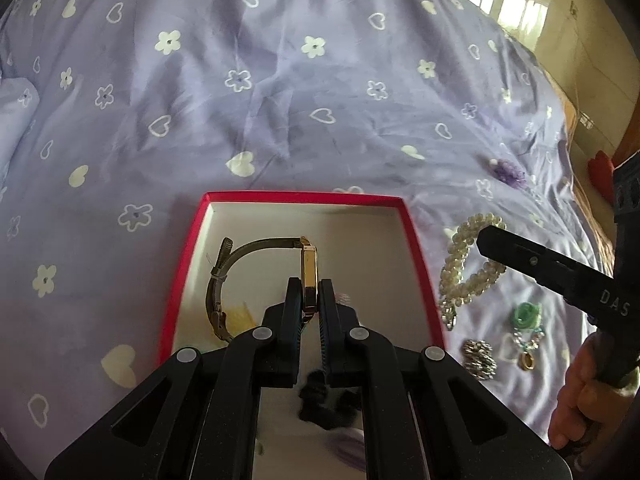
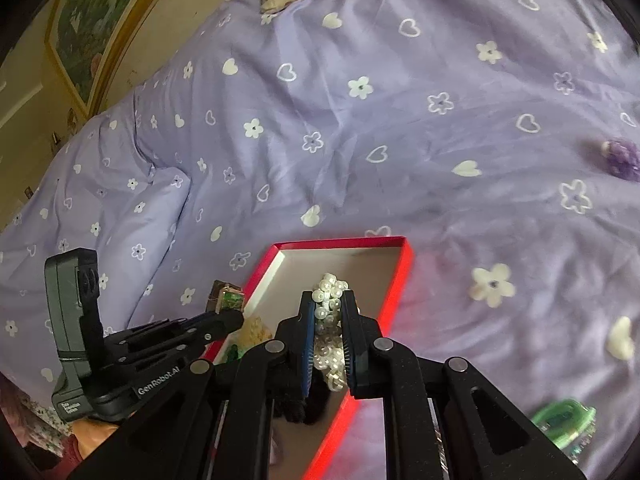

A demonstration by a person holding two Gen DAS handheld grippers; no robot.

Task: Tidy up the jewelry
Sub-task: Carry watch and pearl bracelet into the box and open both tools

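While the left tongs are pinching the gold case of a wristwatch over the red box, its dark strap is curling off to the left above the white floor. Over on the other side, the right tongs are squeezing a pearl bead strand right between their tips, hanging over that same box sitting on the purple bed.

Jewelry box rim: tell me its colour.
Red rim, white inside; clearest in the left wrist view.
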